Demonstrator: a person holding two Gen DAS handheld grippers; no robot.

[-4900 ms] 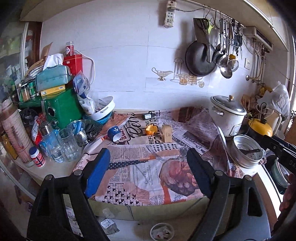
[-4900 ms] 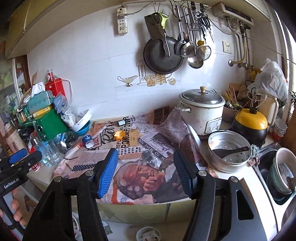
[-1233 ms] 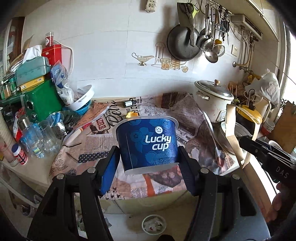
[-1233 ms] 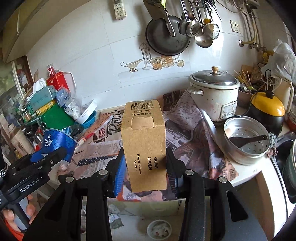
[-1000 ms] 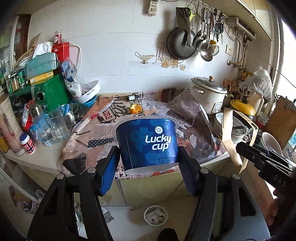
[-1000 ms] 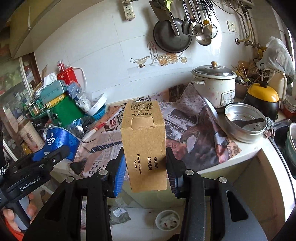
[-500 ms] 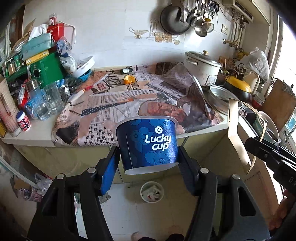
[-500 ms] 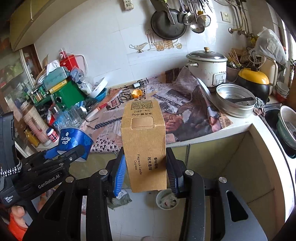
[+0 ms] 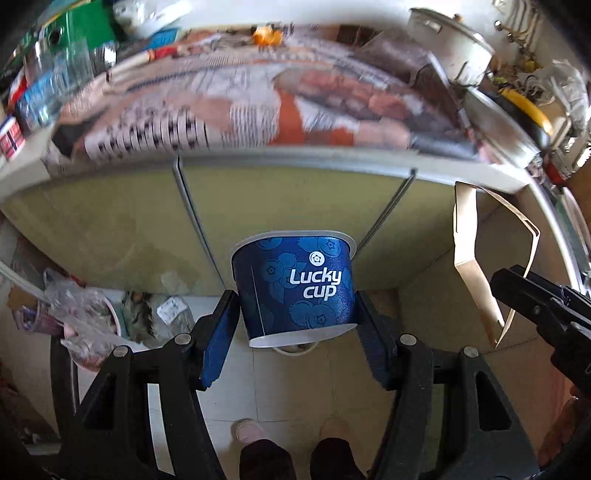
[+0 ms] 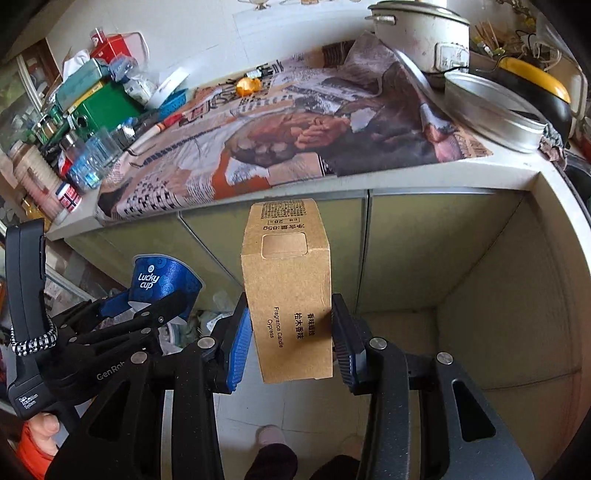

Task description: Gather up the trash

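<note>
My left gripper (image 9: 293, 332) is shut on a blue "Lucky cup" paper cup (image 9: 295, 288), held in the air in front of the cabinet doors. The rim of a small white bin (image 9: 295, 350) on the floor shows just under the cup's base. My right gripper (image 10: 290, 336) is shut on a brown cardboard candle box (image 10: 290, 291), held upright at about the same height. The box also shows at the right of the left wrist view (image 9: 476, 273). The cup and left gripper show at the left of the right wrist view (image 10: 162, 280).
The counter (image 10: 443, 173) above, covered in newspaper, holds an orange scrap (image 10: 246, 85), glasses (image 10: 96, 155), a rice cooker (image 10: 421, 33) and a metal pan (image 10: 491, 110). Plastic bags and litter (image 9: 85, 314) lie on the floor at left. My feet (image 9: 291, 454) are below.
Both grippers have dropped from counter height and tilted down toward the floor, still holding the cup and the box. The bin now lies directly under the cup.
</note>
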